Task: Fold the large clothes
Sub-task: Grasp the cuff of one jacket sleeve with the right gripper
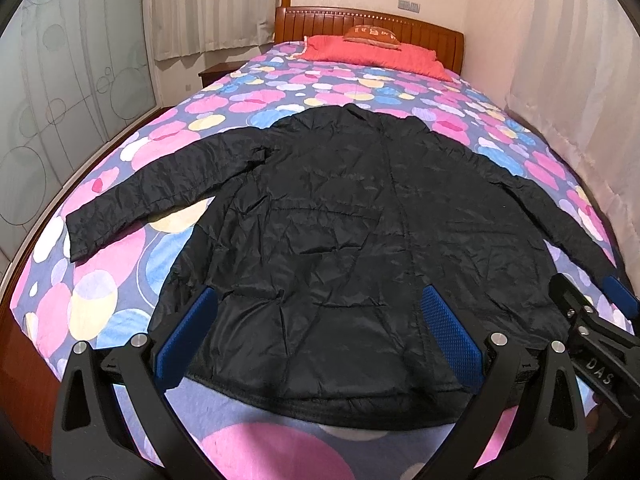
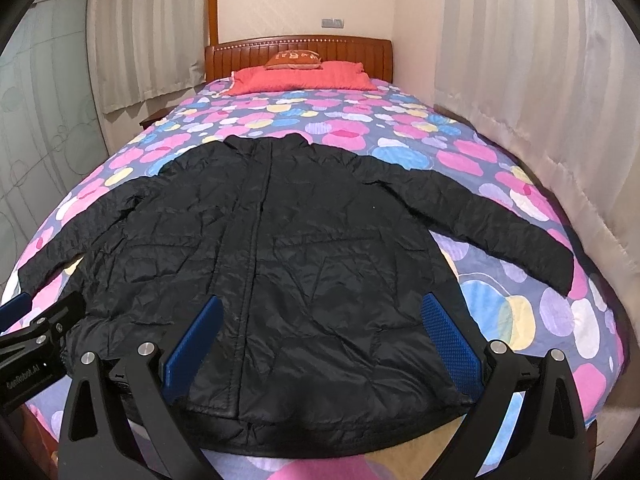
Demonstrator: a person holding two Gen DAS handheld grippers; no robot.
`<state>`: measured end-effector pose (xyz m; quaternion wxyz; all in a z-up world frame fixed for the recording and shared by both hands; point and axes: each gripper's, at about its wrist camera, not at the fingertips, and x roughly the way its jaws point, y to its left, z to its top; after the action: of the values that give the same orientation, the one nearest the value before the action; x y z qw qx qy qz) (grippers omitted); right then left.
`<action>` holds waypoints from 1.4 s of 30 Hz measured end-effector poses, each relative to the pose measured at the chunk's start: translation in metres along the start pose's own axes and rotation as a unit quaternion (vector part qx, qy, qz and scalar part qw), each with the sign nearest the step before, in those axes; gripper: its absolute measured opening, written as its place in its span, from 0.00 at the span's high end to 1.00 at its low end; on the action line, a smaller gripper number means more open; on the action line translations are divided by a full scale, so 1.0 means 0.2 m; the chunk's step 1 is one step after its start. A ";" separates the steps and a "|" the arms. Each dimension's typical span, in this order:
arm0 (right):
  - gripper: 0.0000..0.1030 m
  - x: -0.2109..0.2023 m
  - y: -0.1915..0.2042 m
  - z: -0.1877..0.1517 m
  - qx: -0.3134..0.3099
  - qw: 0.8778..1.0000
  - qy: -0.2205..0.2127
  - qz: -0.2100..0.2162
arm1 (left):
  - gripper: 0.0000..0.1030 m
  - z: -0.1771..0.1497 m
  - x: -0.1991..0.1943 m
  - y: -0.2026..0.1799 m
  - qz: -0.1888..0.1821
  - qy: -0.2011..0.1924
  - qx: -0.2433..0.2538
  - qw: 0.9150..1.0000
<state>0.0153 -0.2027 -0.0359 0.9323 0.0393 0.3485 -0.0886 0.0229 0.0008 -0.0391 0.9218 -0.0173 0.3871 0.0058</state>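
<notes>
A large black puffer jacket (image 1: 340, 208) lies flat on the bed, front up, collar toward the headboard, both sleeves spread out to the sides. It also fills the right wrist view (image 2: 280, 248). My left gripper (image 1: 316, 320) is open, hovering above the jacket's hem on its left half. My right gripper (image 2: 320, 324) is open, hovering above the hem on the right half. Each gripper shows at the edge of the other's view: the right gripper in the left wrist view (image 1: 592, 320), the left gripper in the right wrist view (image 2: 36, 328). Neither holds anything.
The bed has a colourful circle-patterned cover (image 1: 248, 100), a red pillow (image 1: 372, 54) and a wooden headboard (image 1: 320, 24). A curtain (image 2: 540, 100) hangs along the right side. A frosted glass door (image 1: 60, 80) stands at left. The bed's foot edge is just below the hem.
</notes>
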 end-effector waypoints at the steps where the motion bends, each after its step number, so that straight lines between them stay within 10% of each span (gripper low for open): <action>1: 0.05 0.02 -0.01 0.00 0.002 1.000 0.002 -0.001 | 0.02 0.00 0.02 0.00 0.002 0.000 0.001 1.000; 13: 0.06 0.39 -0.74 0.09 0.190 0.981 0.018 -0.032 | 0.02 0.17 0.52 0.32 0.072 0.050 -0.078 0.993; 15: 0.22 0.43 -0.88 0.08 0.216 0.974 0.016 -0.060 | 0.02 0.18 0.58 0.40 0.089 0.054 -0.099 0.990; 17: 0.44 0.48 -1.07 0.05 0.260 0.962 0.023 -0.085 | 0.02 0.18 0.63 0.47 0.108 0.062 -0.118 0.985; 28: 0.43 0.66 -1.64 -0.22 0.484 0.871 0.006 -0.079 | 0.02 0.13 0.81 0.63 0.157 0.089 -0.164 0.970; 37: 0.35 0.66 -1.77 -0.28 0.552 0.826 -0.087 -0.078 | 0.02 0.08 0.85 0.67 0.143 0.093 -0.185 0.968; 42: 0.77 0.67 -1.82 -0.25 0.537 0.832 -0.090 -0.105 | 0.02 0.06 0.84 0.66 0.150 0.093 -0.178 0.968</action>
<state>0.0123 -0.5715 -0.1646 0.7769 0.4883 0.1628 -0.3626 0.1456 0.1318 -0.1533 0.8526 -0.1235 0.4618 0.2113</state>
